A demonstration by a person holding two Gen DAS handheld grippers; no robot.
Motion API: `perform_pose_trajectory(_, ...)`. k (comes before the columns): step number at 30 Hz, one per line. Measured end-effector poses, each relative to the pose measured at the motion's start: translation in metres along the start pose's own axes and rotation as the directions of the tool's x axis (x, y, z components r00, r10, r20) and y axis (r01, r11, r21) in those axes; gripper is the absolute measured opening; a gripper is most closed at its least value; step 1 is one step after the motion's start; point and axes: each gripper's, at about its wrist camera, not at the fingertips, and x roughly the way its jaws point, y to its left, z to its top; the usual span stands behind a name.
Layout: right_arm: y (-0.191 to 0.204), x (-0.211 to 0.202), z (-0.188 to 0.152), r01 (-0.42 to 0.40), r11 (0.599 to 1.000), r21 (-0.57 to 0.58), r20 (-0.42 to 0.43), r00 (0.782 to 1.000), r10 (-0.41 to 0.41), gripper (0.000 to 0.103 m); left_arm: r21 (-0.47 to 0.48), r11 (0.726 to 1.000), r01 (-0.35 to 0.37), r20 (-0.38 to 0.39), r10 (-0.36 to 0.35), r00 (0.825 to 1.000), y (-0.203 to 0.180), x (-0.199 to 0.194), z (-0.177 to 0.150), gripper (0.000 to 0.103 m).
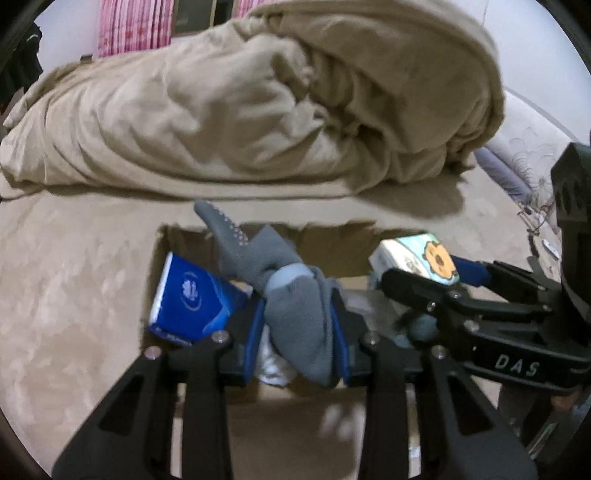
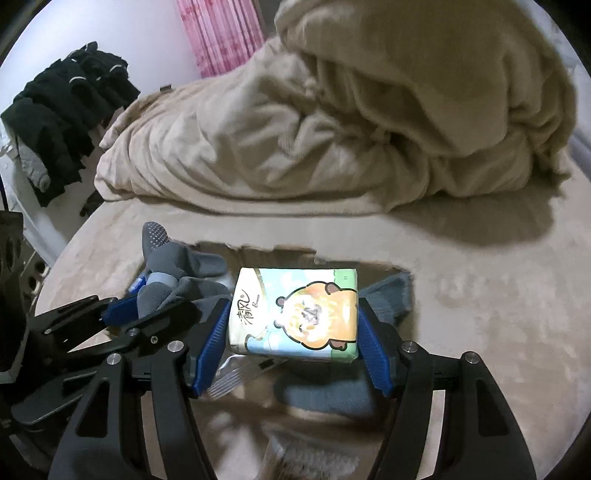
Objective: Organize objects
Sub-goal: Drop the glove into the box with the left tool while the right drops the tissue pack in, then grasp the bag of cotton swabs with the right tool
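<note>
My left gripper (image 1: 297, 332) is shut on a bundle of grey socks (image 1: 295, 317) with dotted soles, held over an open cardboard box (image 1: 184, 236) set into the beige bed. A blue tissue pack (image 1: 192, 299) leans inside the box at the left. My right gripper (image 2: 293, 332) is shut on a tissue pack with a cartoon bear (image 2: 299, 314) and holds it over the same box (image 2: 291, 251). The right gripper (image 1: 424, 280) also shows in the left wrist view with its pack (image 1: 413, 258). The left gripper (image 2: 147, 310) and its socks (image 2: 166, 277) show in the right wrist view.
A bunched beige duvet (image 1: 258, 103) lies behind the box on the bed (image 1: 74, 295). Dark clothes (image 2: 66, 110) hang at the far left. Another grey sock (image 2: 391, 295) and clear wrappers (image 2: 229, 376) lie in the box. Pink curtains (image 2: 218, 33) hang at the back.
</note>
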Motion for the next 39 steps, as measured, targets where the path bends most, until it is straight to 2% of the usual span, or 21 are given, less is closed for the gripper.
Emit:
perform_pose_trajectory(3,-0.003,0.007,-0.001,-0.011,1.0,0.006,0.012,1.0,0.011,0.071,-0.025,1.0,0.005,-0.025,-0.006,1.0,0.007,0.006,-0.002,0.04)
perform_pose_trajectory(6,0.0,-0.001,-0.001,0.004,1.0,-0.004,0.055,0.998,-0.004,0.082,-0.04,0.999,0.0,-0.028,-0.001,1.0,0.012,-0.002,-0.004,0.049)
perform_pose_trajectory(8,0.001,-0.009,0.001,0.005,1.0,0.002,0.076,0.997,-0.005,0.086,-0.054,0.999,-0.002,-0.011,0.001,1.0,0.016,-0.013,-0.005,0.067)
perform_pose_trajectory(10,0.003,-0.022,0.001,0.008,1.0,0.001,0.09,0.996,-0.008,0.087,-0.056,0.998,0.002,0.012,-0.001,1.0,0.018,-0.029,-0.006,0.073)
perform_pose_trajectory(20,0.023,-0.1,-0.012,0.029,1.0,-0.01,0.16,0.987,-0.027,0.087,-0.062,0.998,-0.008,0.132,0.016,0.991,0.016,-0.125,-0.017,0.08)
perform_pose_trajectory(24,0.028,-0.13,-0.025,0.019,1.0,0.0,0.167,0.986,-0.019,0.087,-0.056,0.998,-0.015,0.162,0.024,0.986,0.013,-0.162,-0.031,0.081)
perform_pose_trajectory(27,0.034,-0.146,-0.035,0.013,1.0,-0.003,0.161,0.987,-0.013,0.087,-0.041,0.998,-0.049,0.17,0.055,0.984,0.01,-0.18,-0.046,0.081)
perform_pose_trajectory(33,0.04,-0.155,-0.058,0.016,1.0,-0.017,0.133,0.991,-0.013,0.087,-0.042,0.998,-0.047,0.13,0.052,0.99,0.009,-0.188,-0.073,0.081)
perform_pose_trajectory(39,0.032,-0.109,-0.087,0.048,0.999,-0.019,0.023,0.999,-0.047,0.087,-0.076,0.995,-0.066,0.036,0.069,0.997,0.018,-0.148,-0.1,0.081)
